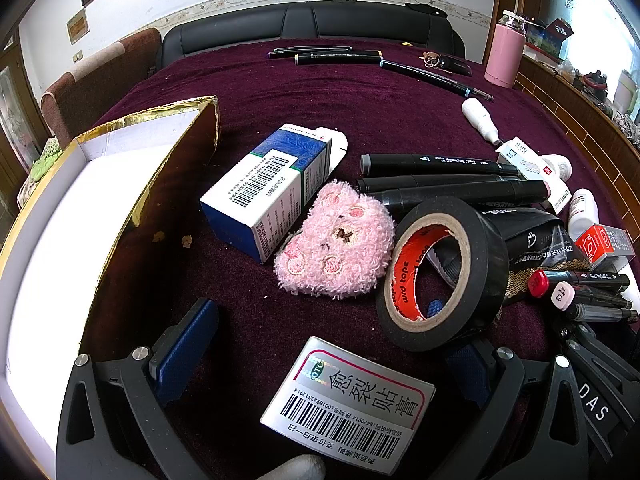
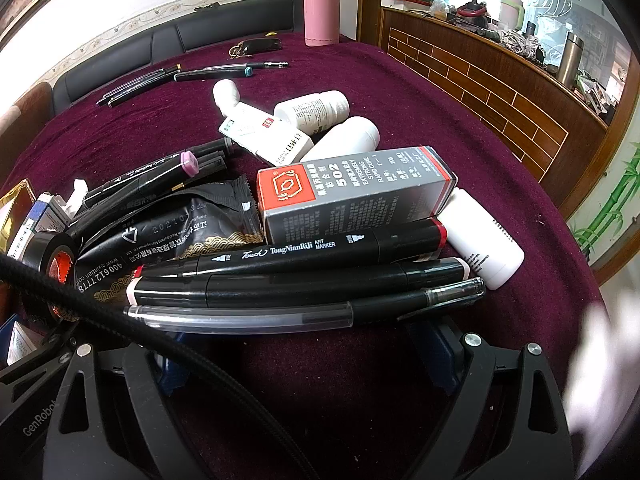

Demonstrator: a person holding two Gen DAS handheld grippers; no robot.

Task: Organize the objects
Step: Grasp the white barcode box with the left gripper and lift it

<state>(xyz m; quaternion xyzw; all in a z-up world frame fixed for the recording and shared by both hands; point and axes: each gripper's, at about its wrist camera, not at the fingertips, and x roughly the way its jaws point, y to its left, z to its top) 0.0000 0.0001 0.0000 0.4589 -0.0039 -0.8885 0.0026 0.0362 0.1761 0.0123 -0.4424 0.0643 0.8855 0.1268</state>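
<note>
I see the markers (image 2: 304, 256) and a clear-capped pen (image 2: 280, 314) low in the right wrist frame, long axes running left to right, stacked just ahead of my right gripper (image 2: 308, 356), whose jaws stand apart with nothing between them. Behind them a grey glue box (image 2: 360, 196) lies the same way. In the left wrist frame, my left gripper (image 1: 332, 356) is spread wide around a small silver packet (image 1: 348, 406). A glossy black tape roll (image 1: 440, 272) leans beside a fuzzy pink plush (image 1: 336, 248). At left, the gold-edged cardboard box (image 1: 100, 208) shows only its white inside on the velvety maroon counter (image 1: 280, 92).
</note>
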